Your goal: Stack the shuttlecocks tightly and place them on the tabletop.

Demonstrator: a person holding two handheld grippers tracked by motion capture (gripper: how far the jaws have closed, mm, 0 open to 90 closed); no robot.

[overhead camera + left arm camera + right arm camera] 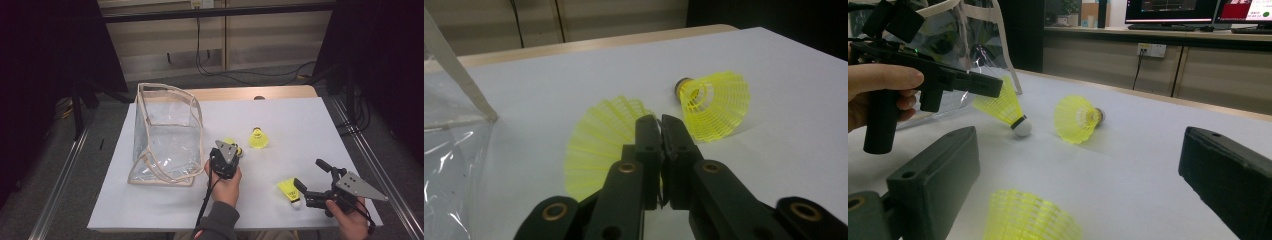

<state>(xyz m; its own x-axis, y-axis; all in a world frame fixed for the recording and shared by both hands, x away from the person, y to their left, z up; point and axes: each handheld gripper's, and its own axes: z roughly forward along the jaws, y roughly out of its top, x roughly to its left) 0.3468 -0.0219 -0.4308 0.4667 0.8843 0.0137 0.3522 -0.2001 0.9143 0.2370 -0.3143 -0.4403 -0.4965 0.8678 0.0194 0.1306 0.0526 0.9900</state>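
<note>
On the counter (165, 210) we see the bag (165, 135) standing at the left, one shuttlecock (233, 145) just right of it pinched in the left tongs (235, 149), a second shuttlecock (258, 138) right of that, and a third shuttlecock (290, 190) nearer us, beside the right tongs (312, 176).

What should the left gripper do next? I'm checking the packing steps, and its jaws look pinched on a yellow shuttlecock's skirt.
Probably lift the shuttlecock and carry it over the clear bag. The left gripper is shut on its skirt, its cork barely off the table, and the bag stands open right beside it. The right gripper waits open by another shuttlecock.
</note>
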